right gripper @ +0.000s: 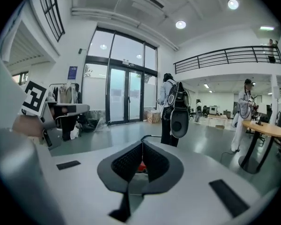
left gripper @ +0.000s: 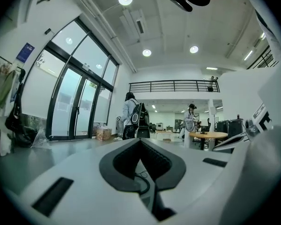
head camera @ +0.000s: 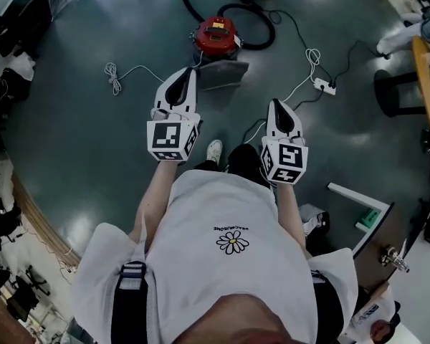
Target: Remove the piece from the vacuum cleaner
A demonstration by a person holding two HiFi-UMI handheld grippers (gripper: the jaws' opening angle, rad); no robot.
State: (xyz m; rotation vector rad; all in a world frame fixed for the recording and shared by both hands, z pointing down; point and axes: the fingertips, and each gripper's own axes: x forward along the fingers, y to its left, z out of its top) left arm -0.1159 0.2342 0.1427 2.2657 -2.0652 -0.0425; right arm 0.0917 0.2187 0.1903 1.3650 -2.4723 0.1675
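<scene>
Left tongs (head camera: 190, 77) and right tongs (head camera: 278, 107): both closed, empty.
Vacuum cleaner (head camera: 216, 36) on floor (head camera: 93, 142) ahead; hose (head camera: 258, 45) cut off at top edge.

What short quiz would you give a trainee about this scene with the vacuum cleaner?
1. Fill in: the jaws of the left gripper and the right gripper are both ____.
2. Where is the red vacuum cleaner? A) on the floor, ahead of the person; B) on a shelf; C) between the right gripper's jaws.
3. True or false: the left gripper holds the vacuum cleaner.
Key: 1 shut; 2 A; 3 false.
</scene>
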